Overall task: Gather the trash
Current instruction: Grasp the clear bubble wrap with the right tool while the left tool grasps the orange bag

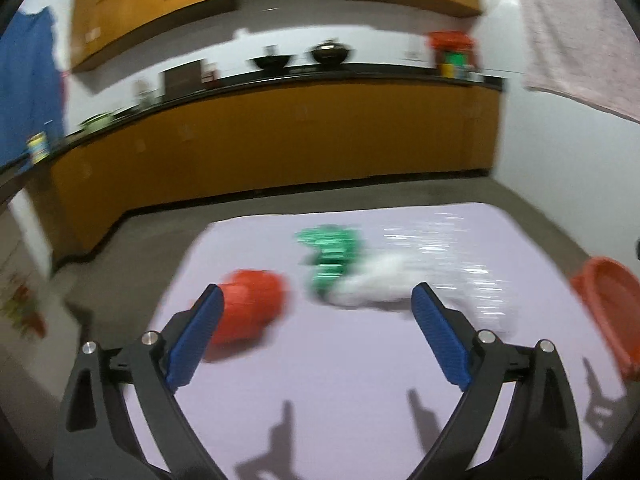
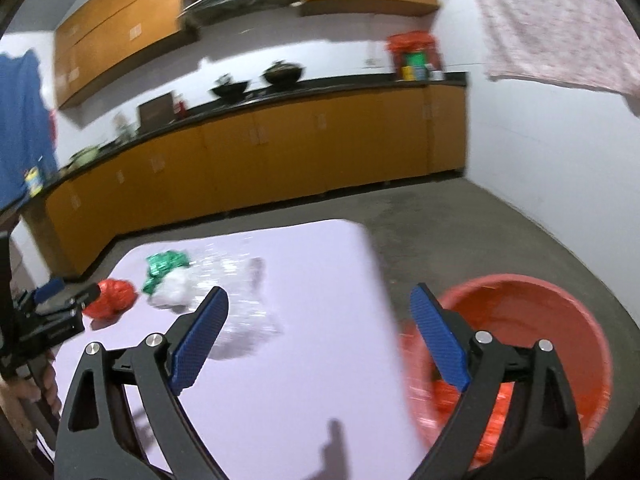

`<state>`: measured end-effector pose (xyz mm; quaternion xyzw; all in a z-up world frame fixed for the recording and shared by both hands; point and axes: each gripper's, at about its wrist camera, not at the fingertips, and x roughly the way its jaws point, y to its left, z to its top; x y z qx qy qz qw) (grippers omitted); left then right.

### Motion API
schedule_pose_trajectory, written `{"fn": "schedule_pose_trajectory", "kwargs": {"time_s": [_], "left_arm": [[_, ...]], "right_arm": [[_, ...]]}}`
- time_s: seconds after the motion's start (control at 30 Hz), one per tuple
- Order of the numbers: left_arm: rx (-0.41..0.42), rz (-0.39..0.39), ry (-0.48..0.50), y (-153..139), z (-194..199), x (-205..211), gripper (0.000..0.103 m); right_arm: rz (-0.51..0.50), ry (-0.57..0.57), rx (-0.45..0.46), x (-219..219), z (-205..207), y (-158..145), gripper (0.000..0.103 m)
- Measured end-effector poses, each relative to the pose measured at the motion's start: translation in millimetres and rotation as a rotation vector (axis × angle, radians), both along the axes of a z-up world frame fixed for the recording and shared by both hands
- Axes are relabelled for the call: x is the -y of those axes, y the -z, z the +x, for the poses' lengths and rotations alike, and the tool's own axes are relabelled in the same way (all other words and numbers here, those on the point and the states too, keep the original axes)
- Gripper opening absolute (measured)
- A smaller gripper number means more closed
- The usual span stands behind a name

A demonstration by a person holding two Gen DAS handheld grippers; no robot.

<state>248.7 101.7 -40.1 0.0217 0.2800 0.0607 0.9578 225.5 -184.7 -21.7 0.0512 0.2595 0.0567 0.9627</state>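
On the lilac table point(image 2: 320, 360), taken as landmark, four pieces of trash remain:
- red crumpled wrapper point(image 1: 252, 304), nearest the table's left edge;
- green foil wrapper point(image 1: 332, 256), just right of the red one;
- white crumpled piece point(image 1: 368, 288), touching the green;
- clear plastic film point(image 2: 244, 304), right of the white piece, blurred in both views.

Off the table's right edge, low on the floor: red tub point(image 2: 560, 300), with reddish trash already lying in it. Judged partly done; four pieces left to carry over.

Left gripper point(image 1: 318, 300): jaws wide apart, nothing between them, above the table facing the red and white pieces. Right gripper point(image 2: 320, 304): jaws wide apart, empty, straddling the table's right edge, with the tub beyond.

Edges and room: near half of the table bare; its right edge drops straight to the tub, so a dropped piece could miss. Grey floor beyond the table open up to the orange cabinets point(image 2: 280, 152).
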Motion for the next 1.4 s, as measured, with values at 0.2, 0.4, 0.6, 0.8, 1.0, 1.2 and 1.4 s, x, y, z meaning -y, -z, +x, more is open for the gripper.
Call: {"fn": "schedule_pose_trajectory", "kwargs": {"time_s": [0.2, 0.4, 0.6, 0.8, 1.0, 1.2, 1.4], "left_arm": [[-0.032, -0.017, -0.098, 7.4, 20.8, -65.7, 0.098], [-0.078, -0.067, -0.067, 22.3, 44.9, -90.0, 0.099], [-0.137, -0.072, -0.027, 39.7, 62.7, -93.9, 0.099], [-0.178, -0.087, 0.029, 51.3, 75.2, -90.4, 0.097], [-0.236, -0.098, 0.072, 64.5, 84.5, -81.2, 0.075], [-0.257, -0.102, 0.079, 69.5, 89.0, -77.9, 0.054], [-0.256, -0.097, 0.075, 69.4, 86.7, -78.7, 0.048]], "right_arm": [[-0.011, -0.089, -0.07, -53.4, 52.5, 14.3, 0.089], [-0.09, -0.126, -0.132, -83.8, 96.8, 38.2, 0.089], [-0.127, -0.141, -0.225, -83.9, 115.7, 65.8, 0.083], [-0.143, -0.187, -0.294, -85.0, 120.8, 80.4, 0.062], [-0.137, -0.204, -0.294, -81.8, 115.4, 78.2, 0.048], [-0.13, -0.2, -0.289, -76.7, 109.1, 78.1, 0.04], [-0.123, -0.192, -0.286, -72.4, 101.9, 78.9, 0.037]]}}
